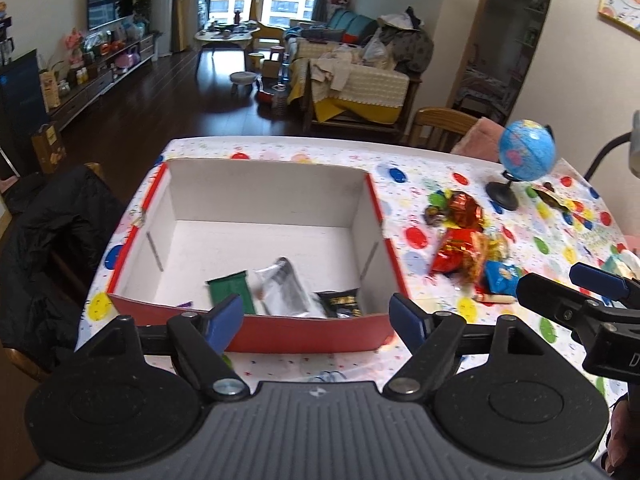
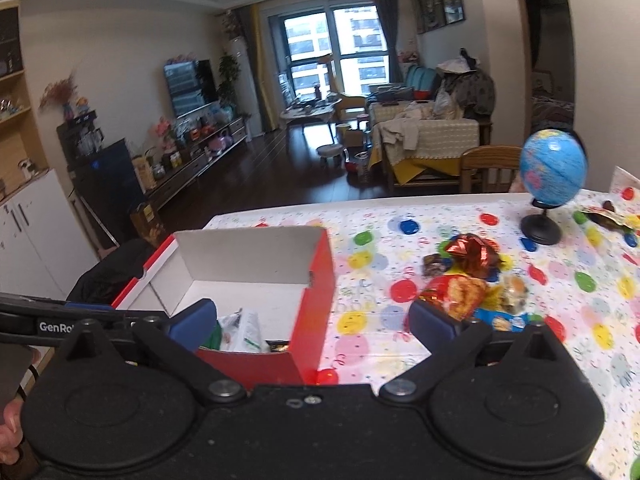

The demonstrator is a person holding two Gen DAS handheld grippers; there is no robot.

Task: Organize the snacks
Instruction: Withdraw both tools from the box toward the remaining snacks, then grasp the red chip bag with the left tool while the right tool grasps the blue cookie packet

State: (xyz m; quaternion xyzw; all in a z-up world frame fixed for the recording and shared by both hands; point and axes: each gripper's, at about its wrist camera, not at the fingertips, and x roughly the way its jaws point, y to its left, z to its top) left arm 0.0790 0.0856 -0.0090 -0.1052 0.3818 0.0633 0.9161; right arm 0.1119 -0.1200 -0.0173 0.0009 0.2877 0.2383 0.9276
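A red cardboard box [image 1: 256, 336] with a white inside sits on the spotted tablecloth. In it lie a green packet [image 1: 230, 286], a silver packet [image 1: 282, 286] and a black packet [image 1: 340, 302]. My left gripper [image 1: 318, 320] is open and empty above the box's near wall. A pile of snacks [image 1: 466, 246] lies right of the box. My right gripper [image 2: 314, 326] is open and empty over the box's right wall [image 2: 316, 292], with the snack pile [image 2: 464, 286] just beyond its right finger. The right gripper also shows in the left wrist view [image 1: 576, 286].
A blue globe on a black stand [image 1: 520, 160] stands behind the snack pile, also in the right wrist view [image 2: 550, 184]. More wrappers [image 2: 604, 216] lie right of it. A wooden chair [image 1: 440, 126] stands at the table's far edge. A dark jacket [image 1: 48, 248] hangs left.
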